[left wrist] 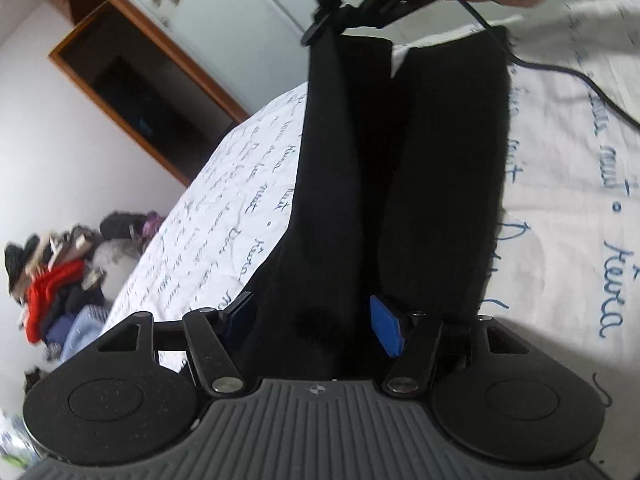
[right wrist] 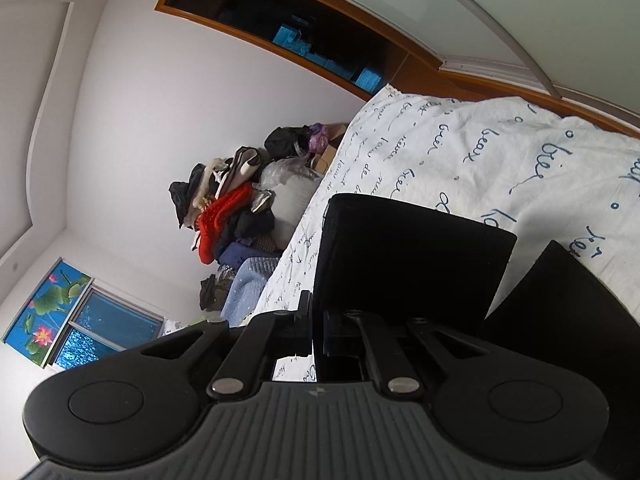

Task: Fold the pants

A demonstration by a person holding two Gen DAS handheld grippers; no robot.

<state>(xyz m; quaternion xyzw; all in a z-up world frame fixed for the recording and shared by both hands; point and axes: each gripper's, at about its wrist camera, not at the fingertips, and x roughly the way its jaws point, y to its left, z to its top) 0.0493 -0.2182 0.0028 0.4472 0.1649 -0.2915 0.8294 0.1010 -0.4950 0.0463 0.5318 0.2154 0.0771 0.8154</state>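
Black pants [left wrist: 400, 180] stretch over a white bedsheet with blue script [left wrist: 568, 184]. My left gripper [left wrist: 316, 326] has its blue pads wide apart with a thick bunch of the pants' cloth between them; whether they press on it is unclear. The right gripper [left wrist: 320, 30] shows at the top of the left wrist view, clamped on the far end of one leg, with a hand behind it. In the right wrist view my right gripper [right wrist: 318, 330] is shut on a black pant-leg end [right wrist: 412, 256], which stands up above the bed [right wrist: 500, 160]. The other leg end [right wrist: 568, 312] hangs at right.
A pile of clothes [right wrist: 232, 220] and bags lies on the floor beside the bed, also in the left wrist view [left wrist: 60, 284]. A wooden wardrobe [right wrist: 304, 36] lines the wall. A black cable [left wrist: 560, 68] crosses the sheet. A window [right wrist: 100, 332] is low left.
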